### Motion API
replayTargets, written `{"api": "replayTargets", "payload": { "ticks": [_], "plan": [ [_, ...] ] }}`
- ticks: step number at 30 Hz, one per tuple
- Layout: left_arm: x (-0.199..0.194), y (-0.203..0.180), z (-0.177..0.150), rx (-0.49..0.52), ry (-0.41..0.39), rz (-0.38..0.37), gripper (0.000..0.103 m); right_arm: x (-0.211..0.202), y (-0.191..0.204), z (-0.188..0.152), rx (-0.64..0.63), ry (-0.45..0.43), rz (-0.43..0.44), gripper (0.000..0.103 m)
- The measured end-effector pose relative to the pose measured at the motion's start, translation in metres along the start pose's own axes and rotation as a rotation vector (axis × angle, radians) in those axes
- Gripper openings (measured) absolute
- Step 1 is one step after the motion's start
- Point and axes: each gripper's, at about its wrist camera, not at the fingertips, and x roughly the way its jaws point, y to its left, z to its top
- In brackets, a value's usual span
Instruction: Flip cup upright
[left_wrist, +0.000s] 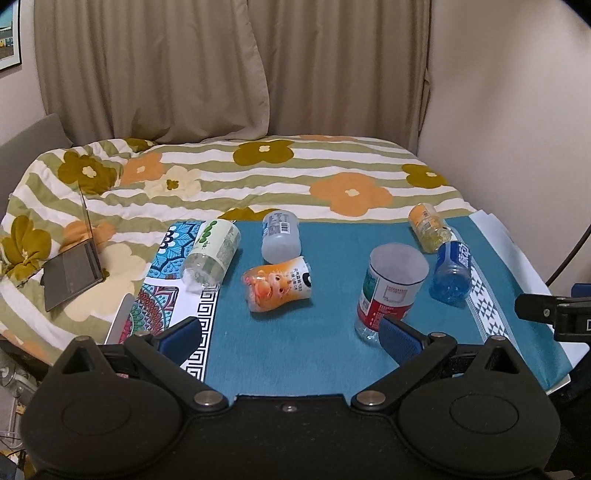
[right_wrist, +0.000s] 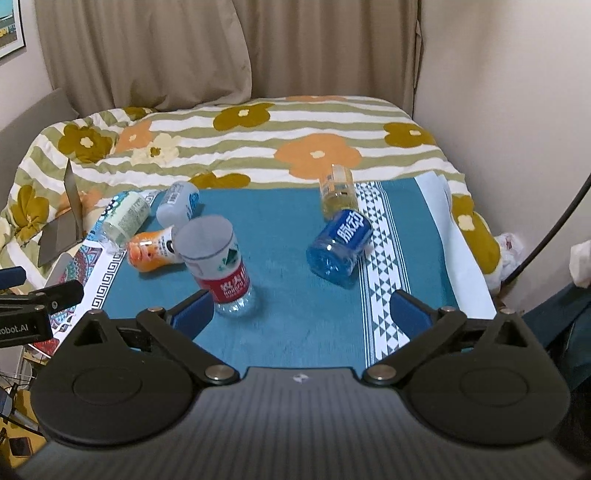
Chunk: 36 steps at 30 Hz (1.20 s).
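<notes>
My left tongs (left_wrist: 290, 338) are spread wide over the teal cloth (left_wrist: 295, 350), holding nothing; my right tongs (right_wrist: 303, 314) gape the same way. The red-labelled cup (left_wrist: 388, 291) stands upright with its open mouth up, just ahead of the left tongs' right pad (left_wrist: 400, 338). The other five lie on their sides: the blue cup (right_wrist: 341, 245), yellow cup (right_wrist: 338, 190), orange cup (left_wrist: 279, 284), grey cup (left_wrist: 280, 236) and green cup (left_wrist: 212, 251). Only the right view shows crumpled white bags (right_wrist: 511, 251) by the wall.
</notes>
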Motion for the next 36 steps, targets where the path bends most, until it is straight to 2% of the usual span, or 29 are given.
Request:
{"api": "replayTargets", "payload": {
  "ticks": [18,36],
  "plan": [
    [-0.0035,-0.0093,0.0008,0.045,-0.019,0.026,0.103,0.0024,-0.0032,-0.0025,-0.001,0.016,-0.014,0.103],
    [-0.0035,-0.0093,0.0030,0.044,-0.020,0.023,0.103,0.0064,-0.0026,-0.0045,-0.002,0.028,-0.031,0.103]
  ]
}}
